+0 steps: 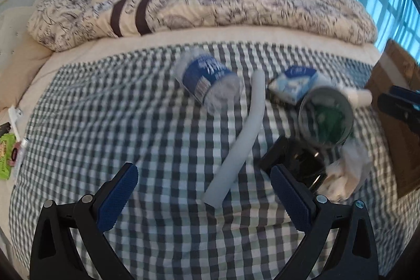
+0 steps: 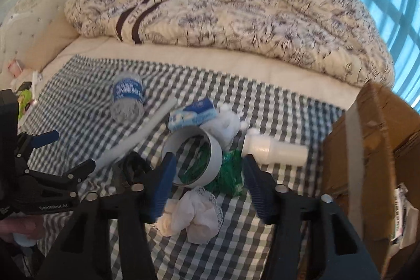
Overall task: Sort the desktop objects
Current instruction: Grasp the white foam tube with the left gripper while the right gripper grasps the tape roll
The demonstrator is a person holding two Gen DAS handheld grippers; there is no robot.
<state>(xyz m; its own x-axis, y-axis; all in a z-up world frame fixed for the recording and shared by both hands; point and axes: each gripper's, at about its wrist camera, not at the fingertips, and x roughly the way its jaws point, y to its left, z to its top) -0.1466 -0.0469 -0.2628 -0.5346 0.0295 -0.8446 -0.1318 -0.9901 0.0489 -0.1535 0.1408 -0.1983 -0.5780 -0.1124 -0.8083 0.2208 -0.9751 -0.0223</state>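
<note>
Several items lie on a checked cloth (image 1: 157, 122). The left wrist view shows a crushed water bottle (image 1: 207, 78) with a blue label, a white foam tube (image 1: 249, 127), a blue tissue pack (image 1: 294, 83), a tape roll (image 1: 325, 117), a black object (image 1: 291, 162) and crumpled white paper (image 1: 349, 175). My left gripper (image 1: 203, 172) is open over the tube's near end, touching nothing. In the right wrist view my right gripper (image 2: 210, 159) is open. Its fingers straddle the tape roll (image 2: 218, 156) and a green bag (image 2: 231, 172), above the crumpled paper (image 2: 194, 217). A white bottle (image 2: 275, 148) lies to the right.
An open cardboard box (image 2: 367, 148) stands at the cloth's right edge. A patterned quilt (image 2: 236, 4) is heaped along the back of the bed. A green packet (image 1: 6, 151) and small items lie off the cloth's left edge. A hand (image 2: 18, 227) holds the left gripper (image 2: 74, 148).
</note>
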